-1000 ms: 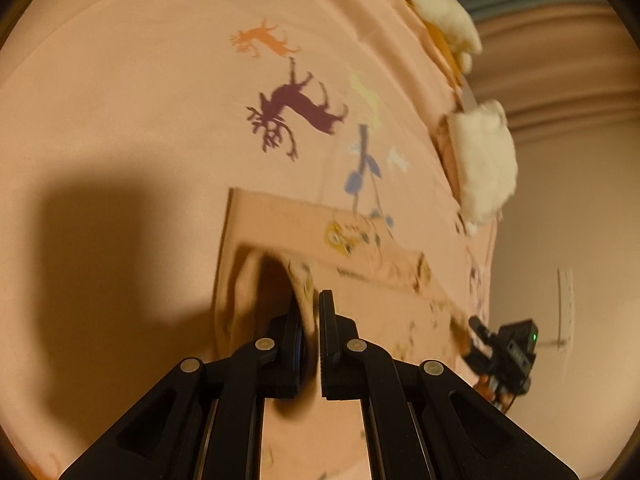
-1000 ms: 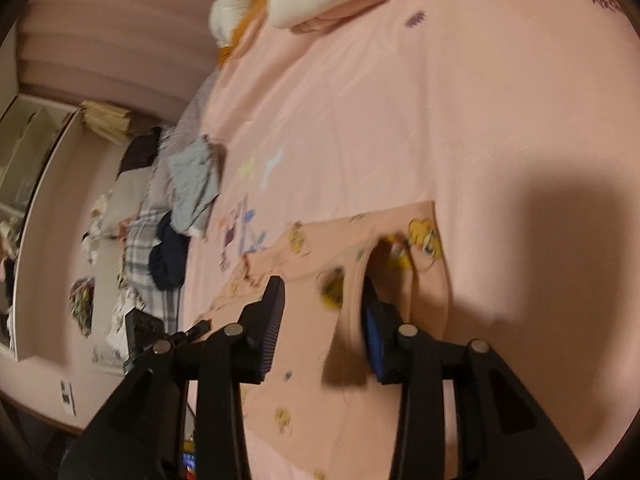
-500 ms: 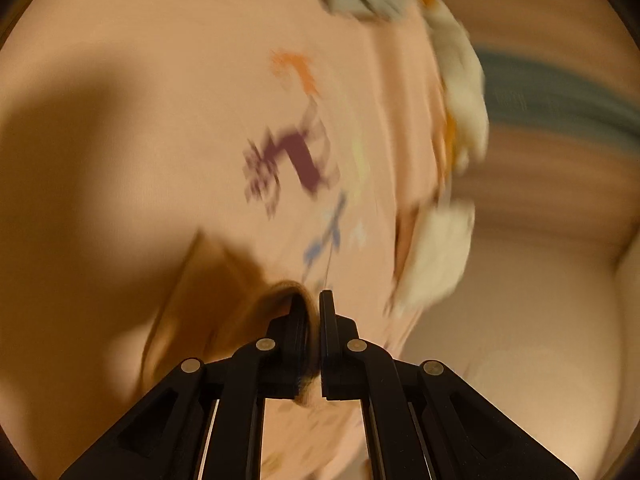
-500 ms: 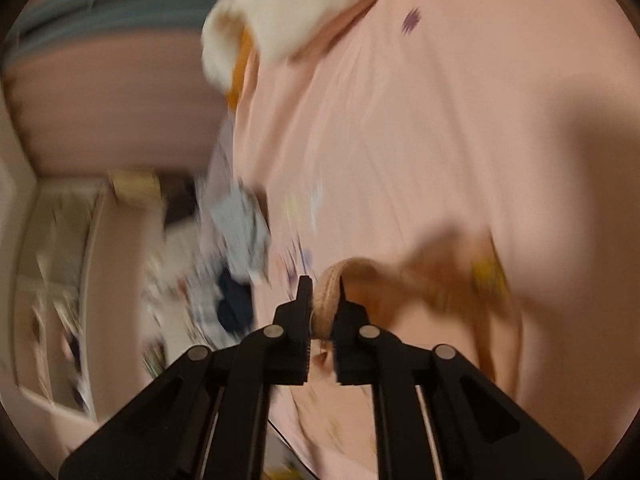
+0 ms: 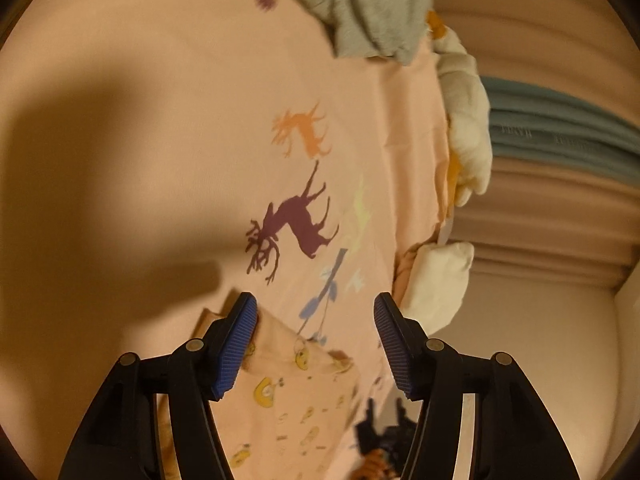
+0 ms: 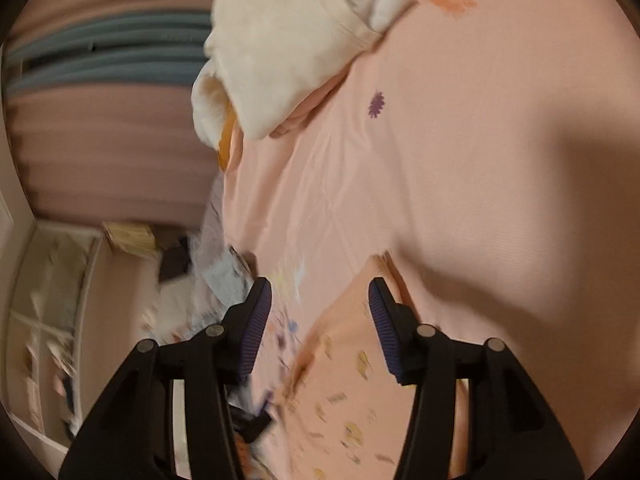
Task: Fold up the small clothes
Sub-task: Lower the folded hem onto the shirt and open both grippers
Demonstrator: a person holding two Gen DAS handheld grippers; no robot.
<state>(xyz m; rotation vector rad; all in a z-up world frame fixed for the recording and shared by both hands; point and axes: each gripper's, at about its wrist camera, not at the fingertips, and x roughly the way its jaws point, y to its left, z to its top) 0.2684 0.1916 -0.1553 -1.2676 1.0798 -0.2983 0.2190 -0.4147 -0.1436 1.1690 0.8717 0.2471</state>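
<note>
Left wrist view: the left tongs are opening, the blue pads well apart and pressing on nothing. The small peach garment, printed with yellow figures, lies flat on the bed under and between the pads, its top edge just past the left pad. Beyond the tongs, the sheet shows a purple deer print and an orange one. A grey cloth lies far ahead, and white pillows line the bed's right edge. Low between the fingers, the other gripper shows dark and blurred.

Right wrist view: the right tongs are also opening, holding nothing. The garment lies below them, its corner reaching up just beside the right pad. A white pillow sits far ahead. Left of the tongs, off the bed's edge, a heap of clothes lies blurred.
</note>
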